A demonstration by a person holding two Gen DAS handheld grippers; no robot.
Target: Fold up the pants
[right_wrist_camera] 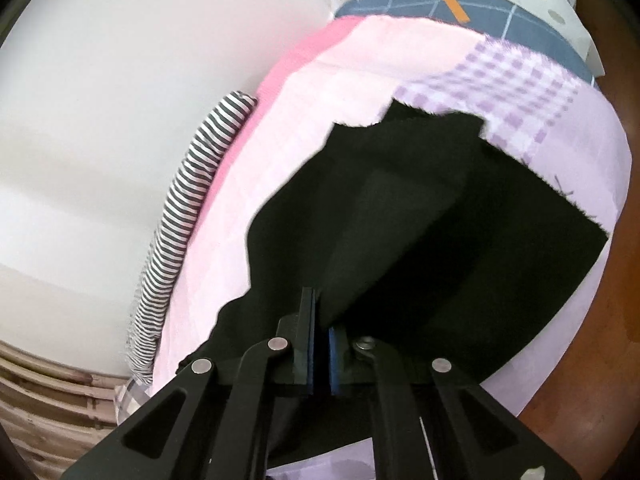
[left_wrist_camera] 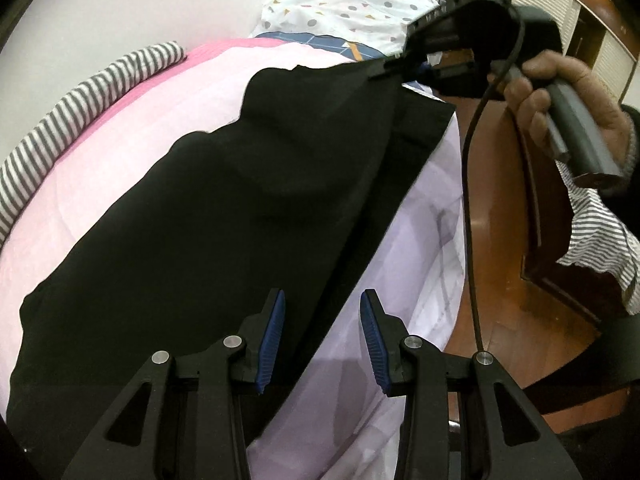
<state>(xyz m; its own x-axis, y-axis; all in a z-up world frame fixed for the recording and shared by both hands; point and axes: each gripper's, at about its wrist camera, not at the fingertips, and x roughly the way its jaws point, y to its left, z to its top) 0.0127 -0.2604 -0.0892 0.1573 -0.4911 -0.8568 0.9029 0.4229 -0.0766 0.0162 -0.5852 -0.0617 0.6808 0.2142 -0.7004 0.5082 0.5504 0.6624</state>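
Note:
Black pants point(left_wrist_camera: 224, 208) lie along the pink bed cover point(left_wrist_camera: 132, 128). My left gripper point(left_wrist_camera: 322, 312) is open, its blue-padded fingers straddling the pants' near right edge, holding nothing. My right gripper point(left_wrist_camera: 394, 66) shows at the far end in the left wrist view, shut on the pants' far edge and lifting it. In the right wrist view my right gripper point(right_wrist_camera: 321, 312) is shut on a fold of the black pants point(right_wrist_camera: 420, 240), which drape down over the pink cover point(right_wrist_camera: 320, 100).
A striped grey-and-white cloth point(left_wrist_camera: 76, 108) lies along the bed's wall side, also in the right wrist view point(right_wrist_camera: 188, 216). A patterned white pillow point(left_wrist_camera: 352, 0) and blue cloth sit at the bed's far end. Brown wooden floor point(left_wrist_camera: 504, 216) is on the right.

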